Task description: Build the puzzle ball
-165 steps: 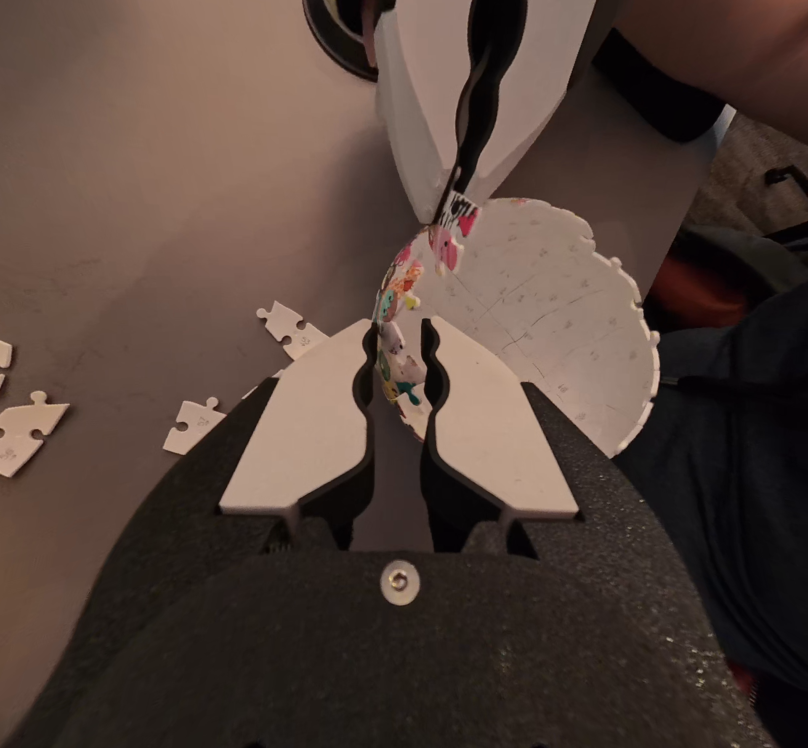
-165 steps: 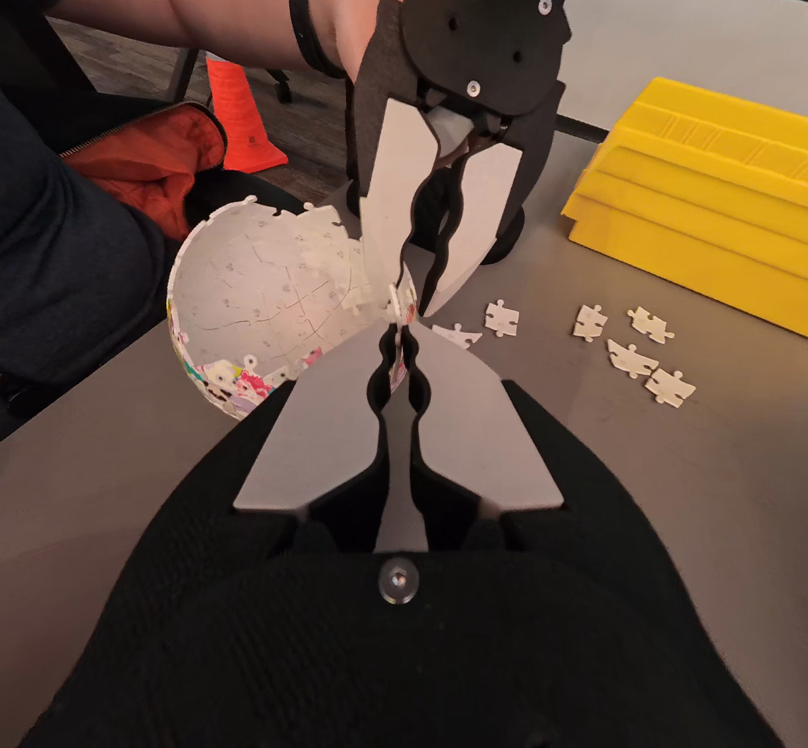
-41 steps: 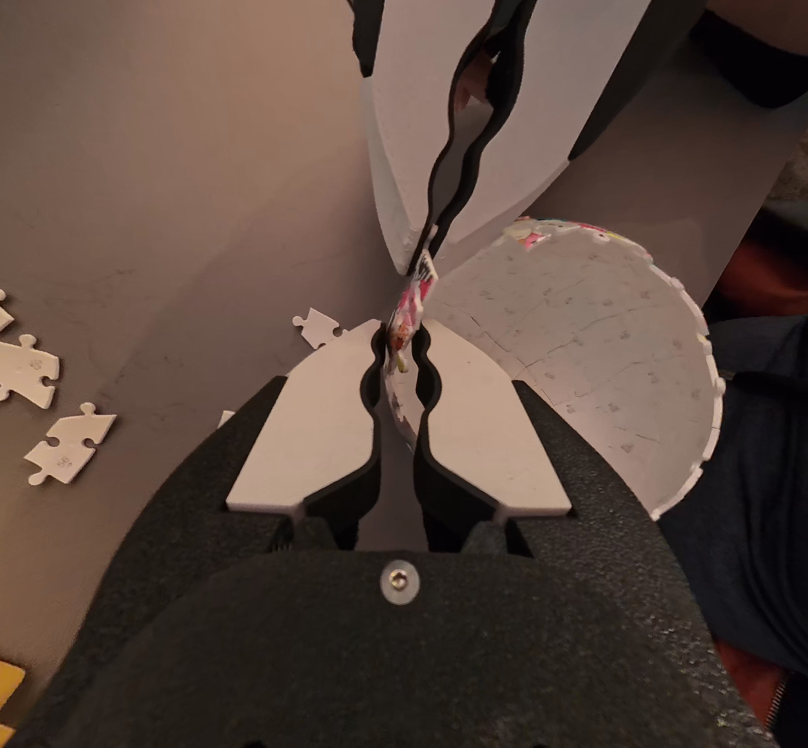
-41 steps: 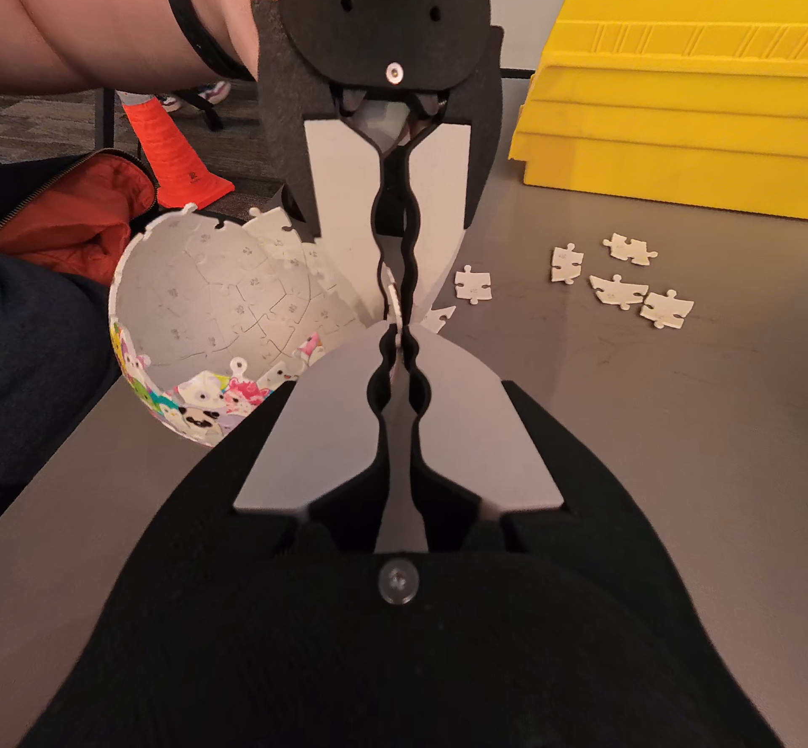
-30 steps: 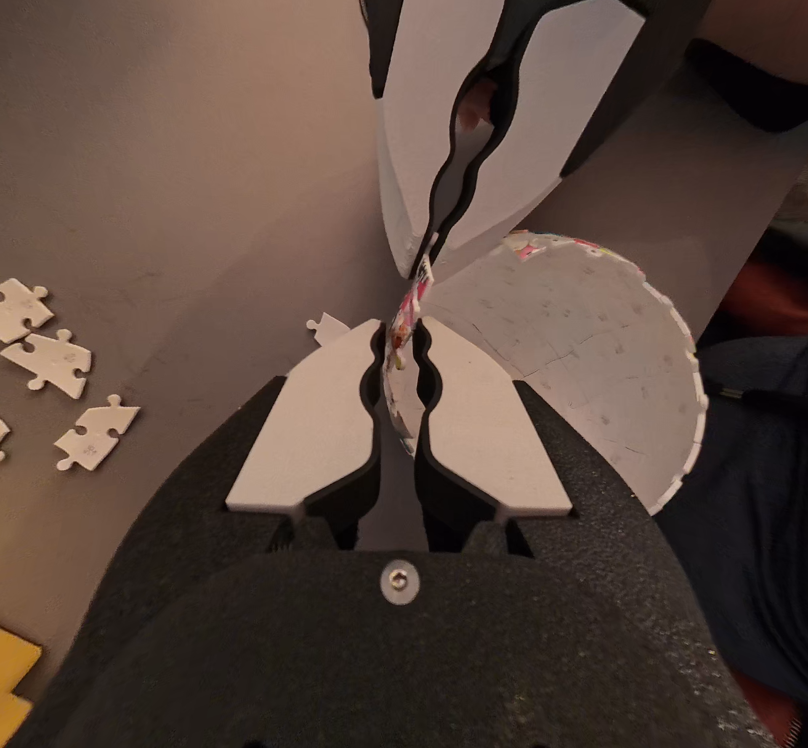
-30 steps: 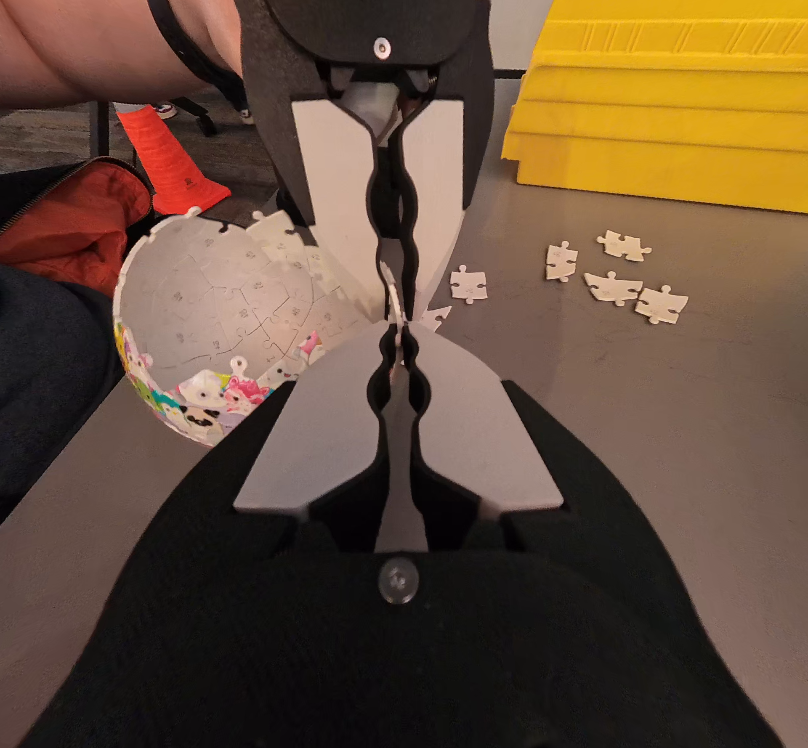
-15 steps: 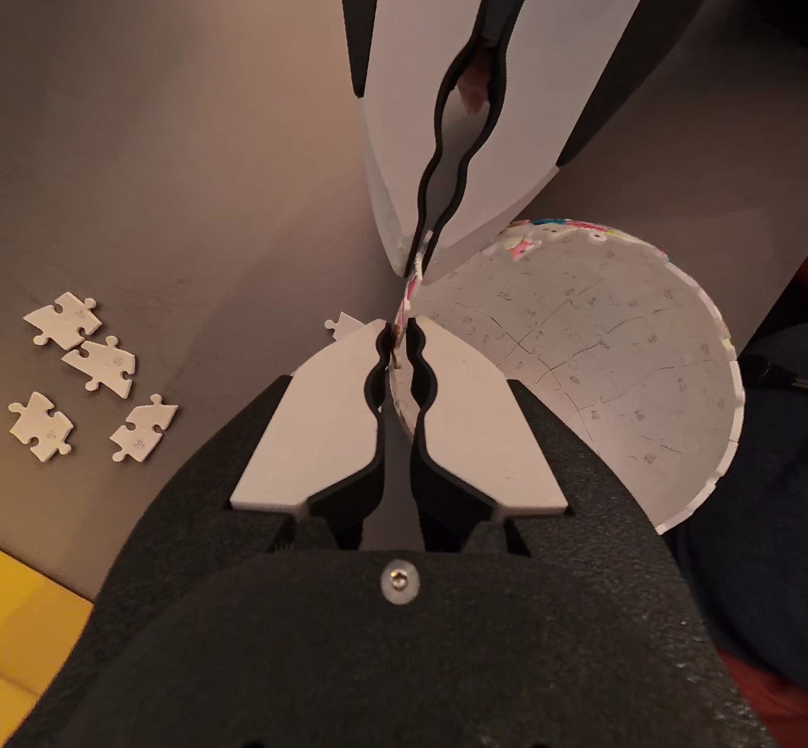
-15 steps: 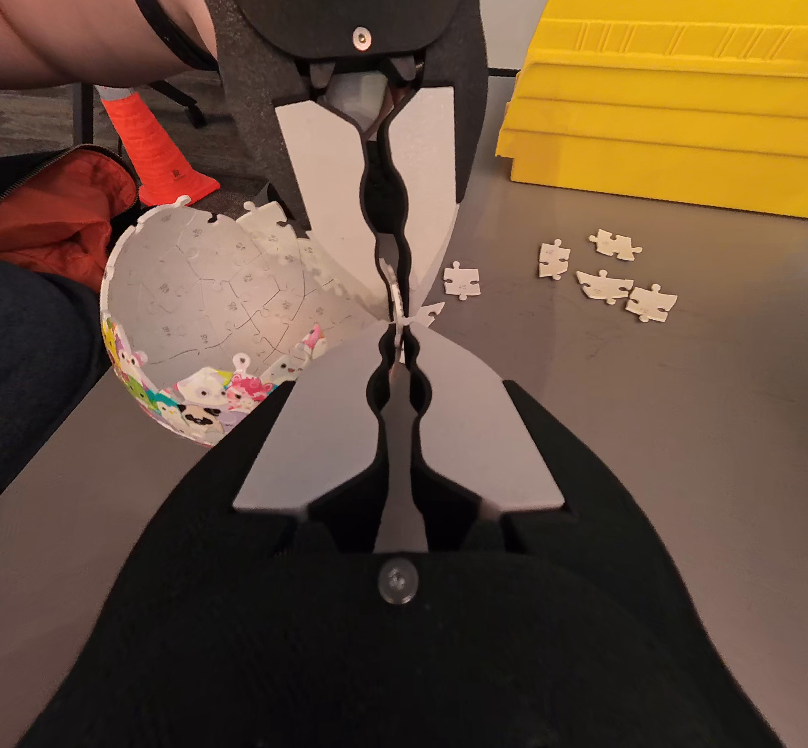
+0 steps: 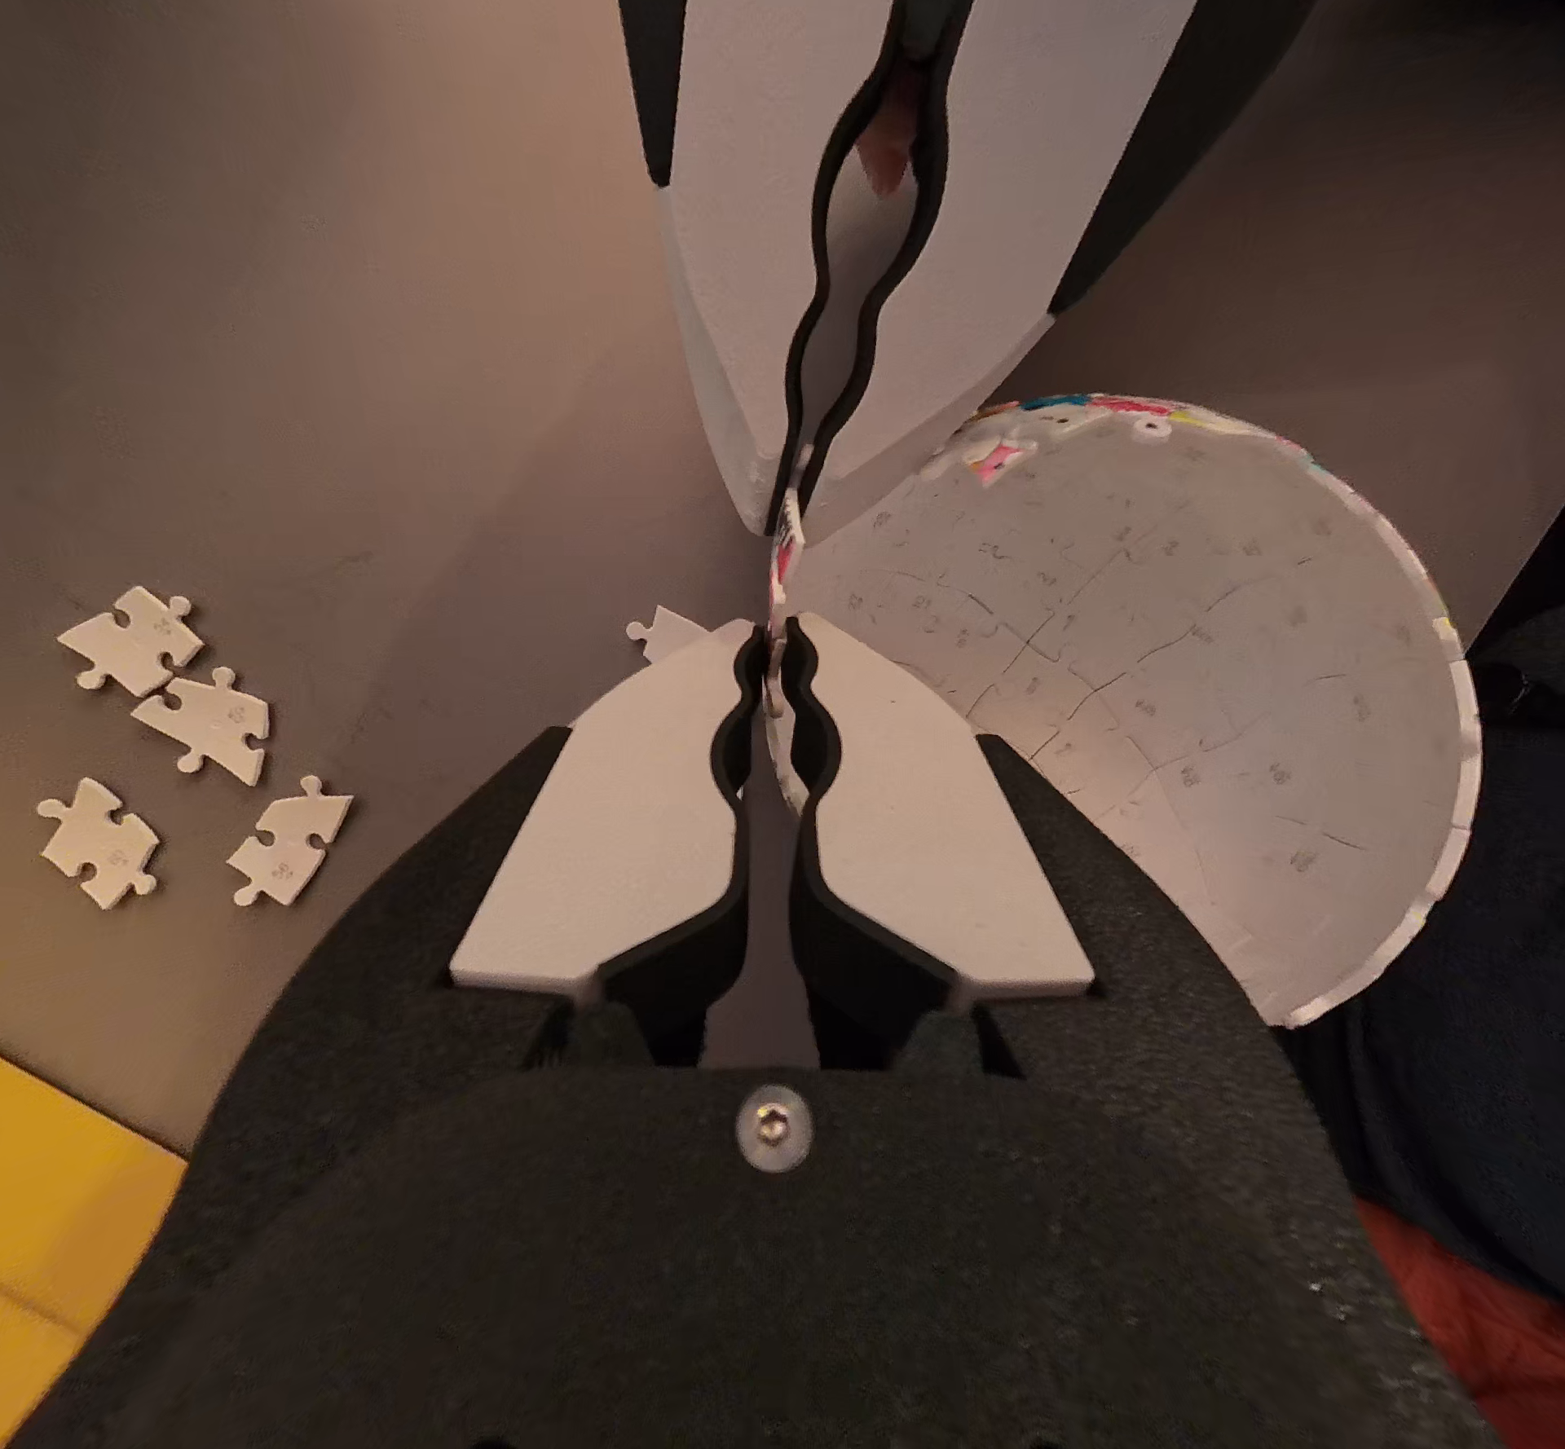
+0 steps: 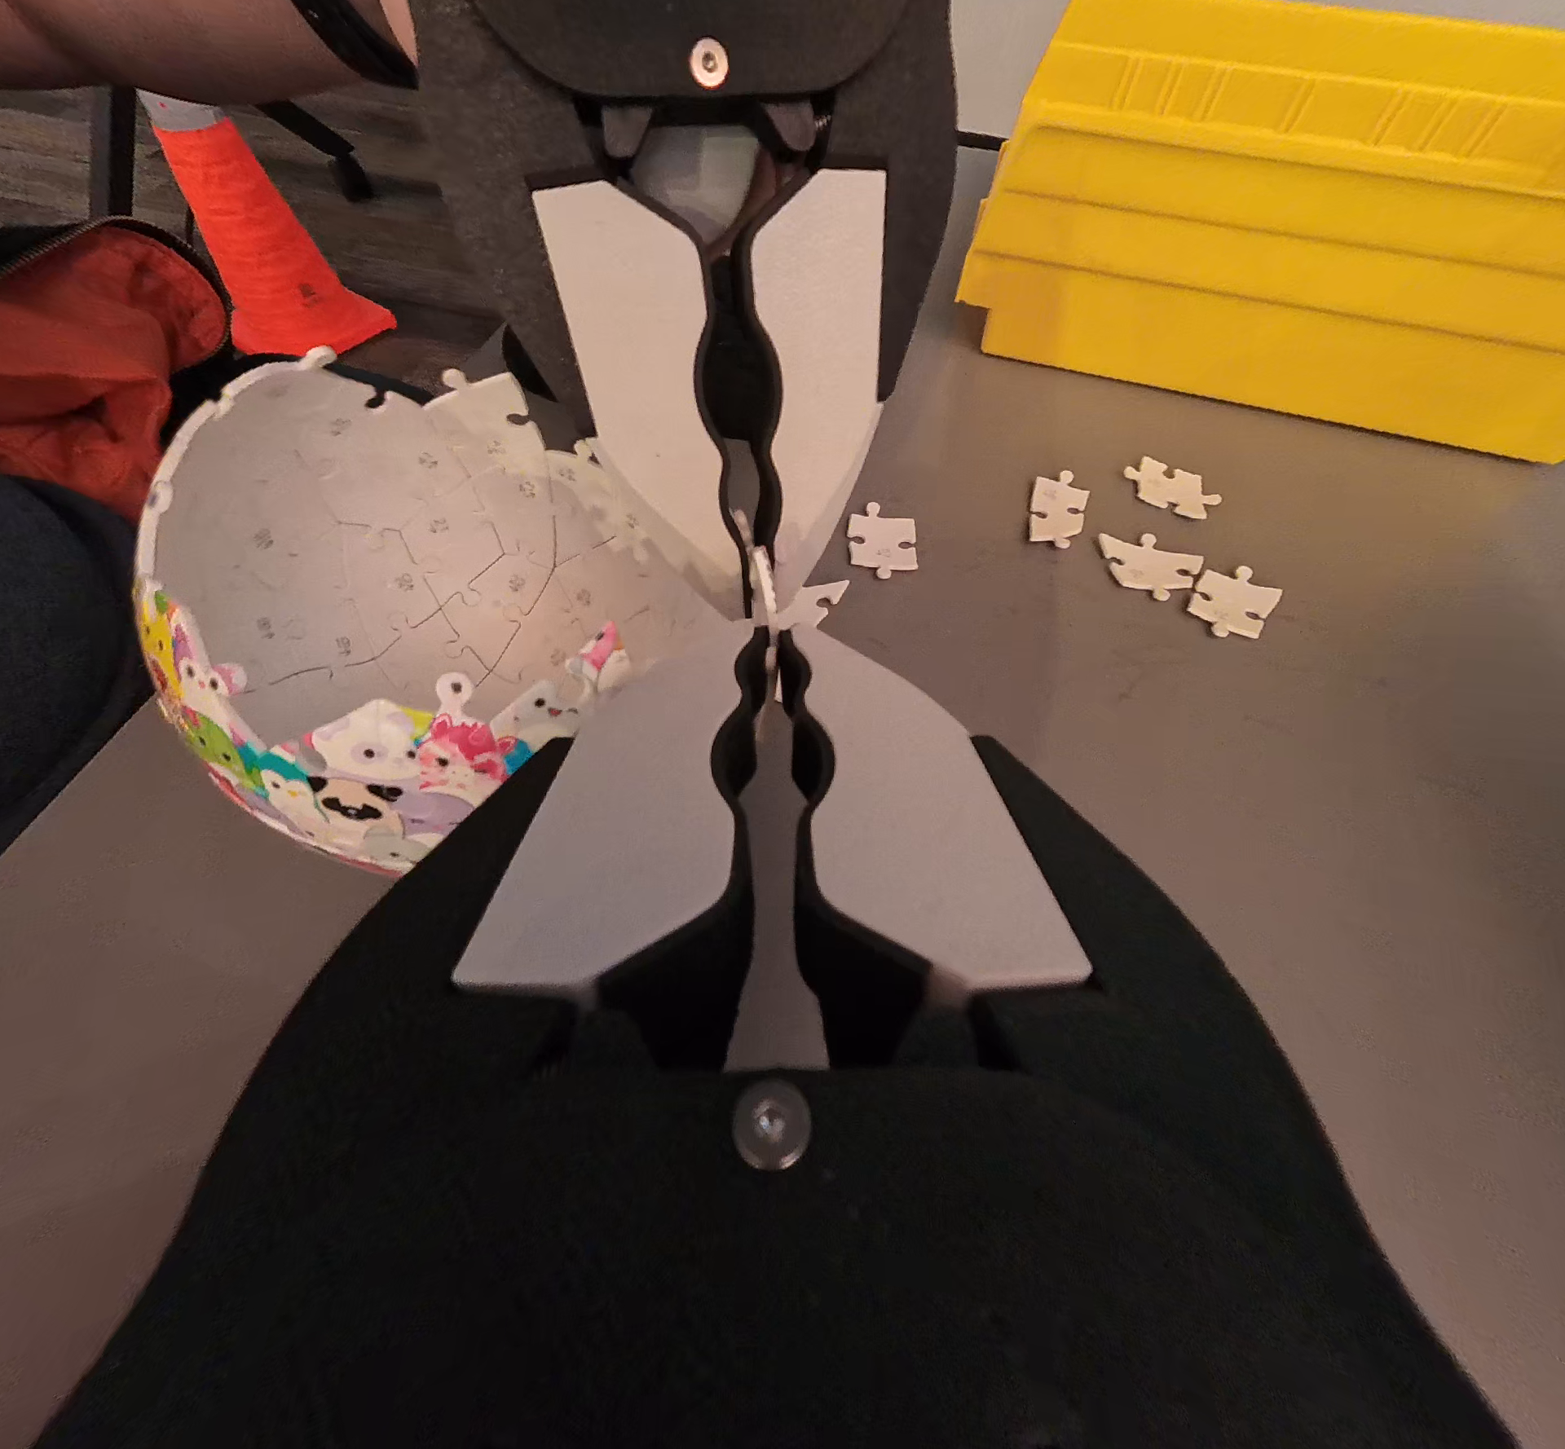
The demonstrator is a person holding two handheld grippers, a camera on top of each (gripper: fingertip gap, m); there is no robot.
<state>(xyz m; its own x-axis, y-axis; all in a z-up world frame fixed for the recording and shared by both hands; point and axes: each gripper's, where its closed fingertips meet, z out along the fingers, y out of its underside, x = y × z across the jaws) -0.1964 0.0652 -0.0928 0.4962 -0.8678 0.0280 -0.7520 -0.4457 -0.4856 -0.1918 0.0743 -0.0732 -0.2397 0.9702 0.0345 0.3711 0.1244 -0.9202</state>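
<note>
The half-built puzzle ball (image 9: 1186, 689) is an open white shell with a colourful cartoon print outside, and it also shows in the right wrist view (image 10: 364, 562). My left gripper (image 9: 772, 634) is shut on the shell's rim and holds it at the table's edge. My right gripper (image 10: 766, 646) is shut on a thin puzzle piece (image 9: 788, 540) and holds it edge-on against the same rim, tip to tip with the left gripper. In the left wrist view the right gripper (image 9: 786, 515) comes down from the top. In the right wrist view the left gripper (image 10: 756, 540) does the same.
Several loose white pieces (image 10: 1152, 562) lie on the grey table (image 10: 1270, 816), and they also show in the left wrist view (image 9: 203, 718). One piece (image 10: 883, 540) lies nearer the grippers. A yellow bin (image 10: 1270, 223) stands behind them. An orange cone (image 10: 254, 223) and an orange bag (image 10: 76, 358) are off the table's left edge. My left and right fingertips are right by each other.
Both grippers and the shell have shifted together, bringing the loose pieces and yellow bin further into view. My left jaws have closed tighter on the rim. The shell's opening has turned more towards the cameras.
</note>
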